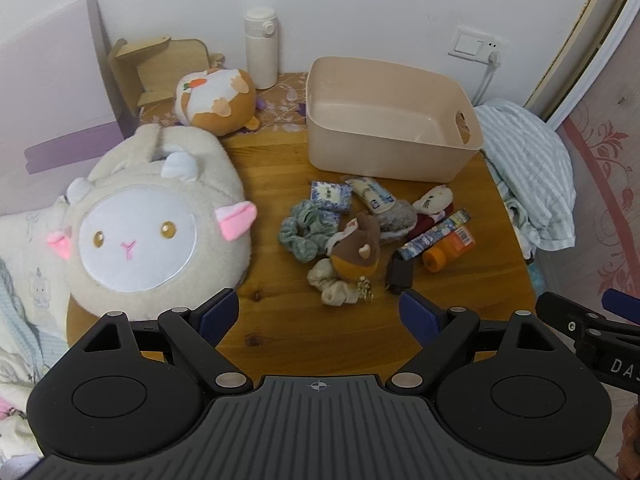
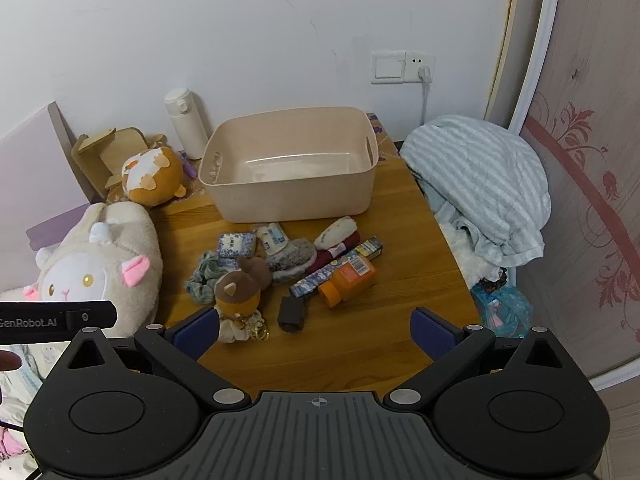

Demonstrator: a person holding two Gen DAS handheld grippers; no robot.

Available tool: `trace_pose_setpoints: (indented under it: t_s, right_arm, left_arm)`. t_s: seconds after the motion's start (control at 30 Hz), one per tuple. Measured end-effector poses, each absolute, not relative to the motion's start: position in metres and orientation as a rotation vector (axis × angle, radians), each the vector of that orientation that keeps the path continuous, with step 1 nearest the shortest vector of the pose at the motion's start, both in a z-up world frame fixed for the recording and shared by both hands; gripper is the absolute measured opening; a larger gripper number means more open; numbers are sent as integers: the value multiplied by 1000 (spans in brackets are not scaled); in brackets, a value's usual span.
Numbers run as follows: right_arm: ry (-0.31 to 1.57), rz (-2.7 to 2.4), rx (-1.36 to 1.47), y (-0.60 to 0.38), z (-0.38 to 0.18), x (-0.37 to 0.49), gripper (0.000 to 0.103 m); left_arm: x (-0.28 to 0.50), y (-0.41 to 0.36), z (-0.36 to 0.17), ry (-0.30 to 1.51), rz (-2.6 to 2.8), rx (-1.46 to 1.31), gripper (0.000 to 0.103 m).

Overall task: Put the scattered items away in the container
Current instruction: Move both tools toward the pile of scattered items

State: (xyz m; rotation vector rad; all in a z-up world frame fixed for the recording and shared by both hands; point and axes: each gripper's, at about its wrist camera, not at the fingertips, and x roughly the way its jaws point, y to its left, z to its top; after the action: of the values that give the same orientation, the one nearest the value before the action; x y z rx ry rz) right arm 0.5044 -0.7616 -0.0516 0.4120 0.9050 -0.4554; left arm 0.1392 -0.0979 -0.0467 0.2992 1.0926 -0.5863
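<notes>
Beige plastic container (image 2: pixel 292 178) sits bare at twelve o'clock on my wooden bench (image 2: pixel 360 344); the scattered pile lies just nearer me: orange bottle (image 2: pixel 347 280), brown plush toy (image 2: pixel 240 288), green scrunchie (image 1: pixel 302 232). My left claw (image 1: pixel 319 312) and right claw (image 2: pixel 316 330) both gape wide, holding nothing.

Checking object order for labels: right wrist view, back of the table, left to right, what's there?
Wooden stand → orange-and-white plush → white bottle → beige container → striped blue bedding off the table's right edge. The scattered pile is nearer, so I left it out.
</notes>
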Motion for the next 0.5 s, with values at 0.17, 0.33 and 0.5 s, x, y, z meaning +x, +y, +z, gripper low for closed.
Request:
trace_pose_setpoints:
  t_s: [0.17, 0.33, 0.5]
  right_arm:
    - [920, -483, 449, -780, -63, 512, 103]
    - [885, -682, 578, -797, -77, 521, 103]
    - [857, -795, 651, -815, -93, 527, 103]
  left_arm:
    - [147, -114, -57, 1088, -691, 352, 89]
    - [153, -126, -70, 1094, -770, 359, 89]
    - [159, -139, -88, 1086, -810, 415, 89]
